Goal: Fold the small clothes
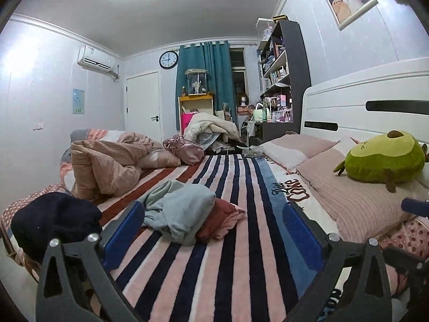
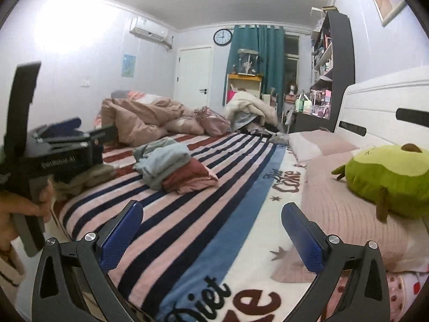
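A crumpled light-blue garment [image 1: 179, 206] lies over a dusty-red garment [image 1: 222, 220] on the striped blanket [image 1: 241, 241], just ahead of my left gripper [image 1: 214, 228], which is open and empty above the blanket. A dark navy garment [image 1: 53, 220] lies at the bed's left edge. In the right wrist view the same pile, blue [image 2: 161, 161] over red [image 2: 193, 179], lies ahead and to the left of my right gripper [image 2: 211, 230], open and empty. The left gripper [image 2: 67, 134] shows at the left, held in a hand.
A rumpled tan duvet [image 1: 107, 166] and pink bag [image 1: 185, 150] lie at the far left of the bed. Pink pillows [image 1: 348, 198] and a green avocado plush [image 1: 383, 158] sit by the white headboard [image 1: 362, 107]. Shelves [image 1: 281, 75] stand behind.
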`<state>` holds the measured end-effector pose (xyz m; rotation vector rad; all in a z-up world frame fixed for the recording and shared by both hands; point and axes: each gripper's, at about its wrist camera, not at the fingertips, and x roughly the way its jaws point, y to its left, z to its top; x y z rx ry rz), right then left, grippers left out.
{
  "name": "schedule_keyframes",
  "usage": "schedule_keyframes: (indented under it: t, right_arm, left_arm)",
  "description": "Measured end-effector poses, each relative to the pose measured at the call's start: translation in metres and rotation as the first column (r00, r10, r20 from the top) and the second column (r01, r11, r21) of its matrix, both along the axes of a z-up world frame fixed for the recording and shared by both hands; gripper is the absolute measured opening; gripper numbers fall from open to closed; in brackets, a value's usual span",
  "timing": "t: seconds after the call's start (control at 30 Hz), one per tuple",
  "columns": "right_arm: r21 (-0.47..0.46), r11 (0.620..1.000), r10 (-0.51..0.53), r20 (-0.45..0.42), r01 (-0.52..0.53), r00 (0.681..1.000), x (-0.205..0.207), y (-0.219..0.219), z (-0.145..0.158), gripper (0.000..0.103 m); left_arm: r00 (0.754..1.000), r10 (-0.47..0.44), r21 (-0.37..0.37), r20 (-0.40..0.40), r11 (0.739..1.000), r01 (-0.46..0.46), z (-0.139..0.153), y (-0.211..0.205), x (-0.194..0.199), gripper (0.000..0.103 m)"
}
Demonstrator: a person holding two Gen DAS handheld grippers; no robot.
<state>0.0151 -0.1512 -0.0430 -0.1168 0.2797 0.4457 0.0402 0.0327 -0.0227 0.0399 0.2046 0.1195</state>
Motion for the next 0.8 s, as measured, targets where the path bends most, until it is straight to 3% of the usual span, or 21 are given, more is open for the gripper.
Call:
schedule_keyframes:
  t: [0.13,0.27,0.47,0.6,0.8]
  right_arm:
    - [0.034,0.999,0.0,0.01,-0.001,1.0,-0.004,-0.004,0.001,0.103]
    - [0.011,0.997,-0.083,0.069,0.083,0.994,-0.01,0.005,0.003,0.103]
    - [-0.012,0.998,-0.053,0.087,0.054,0.995,-0.013,0.015,0.007,0.103]
    - [0.041,0.999,-0.026,0.078,0.023,0.997,-0.013,0.013,0.012,0.103]
    - [0.029,0.999,-0.045,0.105,0.043,0.993,-0.018,0.017,0.021,0.103]
  left_arm:
    - [1.0,0.001,-0.003,-0.008,1.0,-0.001,-0.001,0.0,0.0,0.102]
    - [1.0,0.008,0.007,-0.005,1.0,-0.008,-0.001,0.002,-0.001,0.102]
    - [1.0,0.016,0.001,0.004,1.0,-0.016,-0.001,0.008,-0.004,0.102]
    - [1.0,0.024,0.002,0.015,1.0,-0.024,0.0,0.012,-0.009,0.102]
    - [0.999,0.024,-0.017,0.025,1.0,-0.024,0.001,0.017,-0.015,0.102]
